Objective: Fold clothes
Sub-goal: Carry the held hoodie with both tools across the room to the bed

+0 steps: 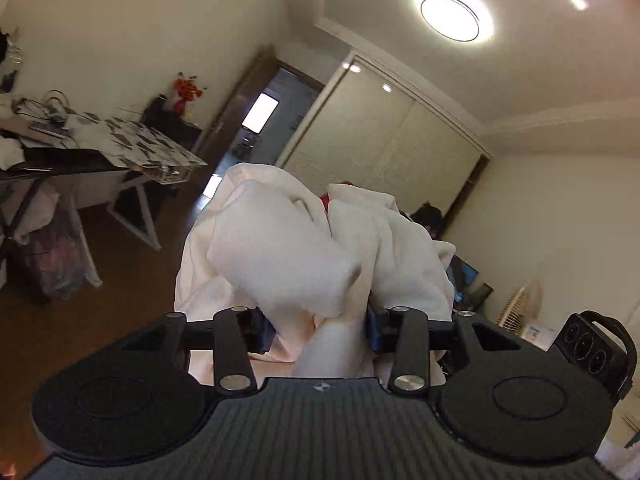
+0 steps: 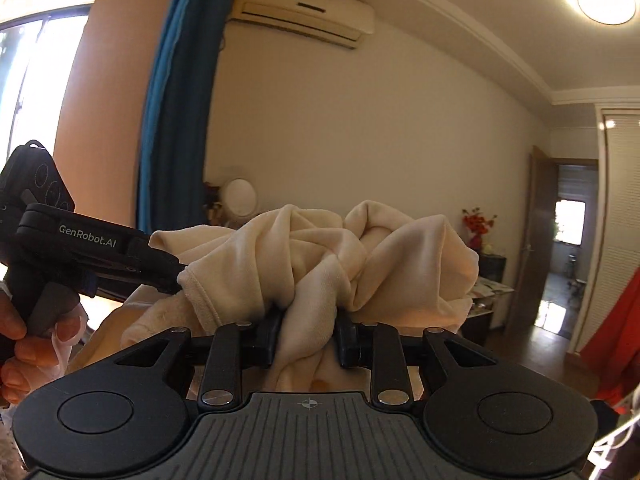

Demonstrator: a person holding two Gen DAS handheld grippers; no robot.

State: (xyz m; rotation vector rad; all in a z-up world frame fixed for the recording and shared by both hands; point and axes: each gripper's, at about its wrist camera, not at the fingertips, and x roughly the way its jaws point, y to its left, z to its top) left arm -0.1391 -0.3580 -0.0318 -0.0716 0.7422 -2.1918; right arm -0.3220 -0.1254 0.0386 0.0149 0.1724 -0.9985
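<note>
A cream, soft garment (image 1: pixel 280 248) is bunched into a thick wad and carried in the air. My left gripper (image 1: pixel 320 328) is shut on a fold of it, and the cloth billows up over the fingers and hides their tips. In the right wrist view the same cream garment (image 2: pixel 320 256) bulges above my right gripper (image 2: pixel 306 336), which is shut on a gathered fold. The left gripper (image 2: pixel 176 276) comes in from the left there, its tips buried in the cloth at a hemmed edge, with a person's hand (image 2: pixel 16 344) on its handle.
A cluttered table (image 1: pixel 120 148) with papers stands at the left, with a red vase of flowers (image 1: pixel 182 100) behind it. An open doorway (image 1: pixel 256 120) and a wardrobe (image 1: pixel 380 140) lie beyond. A blue curtain (image 2: pixel 180 100), an air conditioner (image 2: pixel 300 12) and a red cloth (image 2: pixel 620 328) show in the right wrist view.
</note>
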